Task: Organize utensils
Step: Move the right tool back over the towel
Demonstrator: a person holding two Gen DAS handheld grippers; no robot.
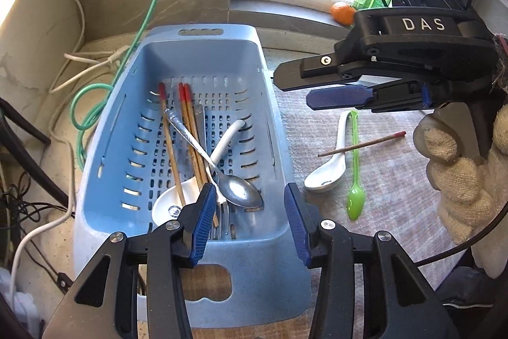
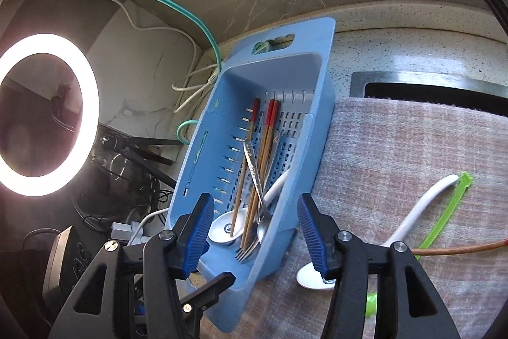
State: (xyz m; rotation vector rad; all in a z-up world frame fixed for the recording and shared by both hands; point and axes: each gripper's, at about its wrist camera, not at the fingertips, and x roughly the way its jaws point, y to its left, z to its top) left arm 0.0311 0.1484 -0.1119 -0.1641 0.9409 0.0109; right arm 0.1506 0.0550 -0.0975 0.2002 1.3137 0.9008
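A blue slotted basket (image 1: pixel 104 148) (image 2: pixel 320 46) holds red-tipped chopsticks (image 1: pixel 190 129) (image 2: pixel 265 148), a metal spoon (image 1: pixel 241 193), a fork (image 1: pixel 223 220) and a white ceramic spoon (image 1: pixel 170 205) (image 2: pixel 223 227). On the grey cloth beside it lie a white ceramic spoon (image 1: pixel 327 177) (image 2: pixel 422 205), a green plastic spoon (image 1: pixel 355 180) (image 2: pixel 444 215) and one chopstick (image 1: pixel 365 144) (image 2: pixel 460 249) across them. My left gripper (image 1: pixel 250 212) is open and empty over the basket's near end. My right gripper (image 2: pixel 254 231) (image 1: pixel 292 84) is open and empty, above the cloth by the basket's right rim.
A grey woven cloth (image 1: pixel 397 180) (image 2: pixel 412 148) covers the counter right of the basket. Green and white cables (image 1: pixel 95 91) lie left of it. An orange (image 1: pixel 343 13) sits on the window sill. A ring light (image 2: pixel 47 113) stands at far left. A dark sink opening (image 2: pixel 438 94) lies behind the cloth.
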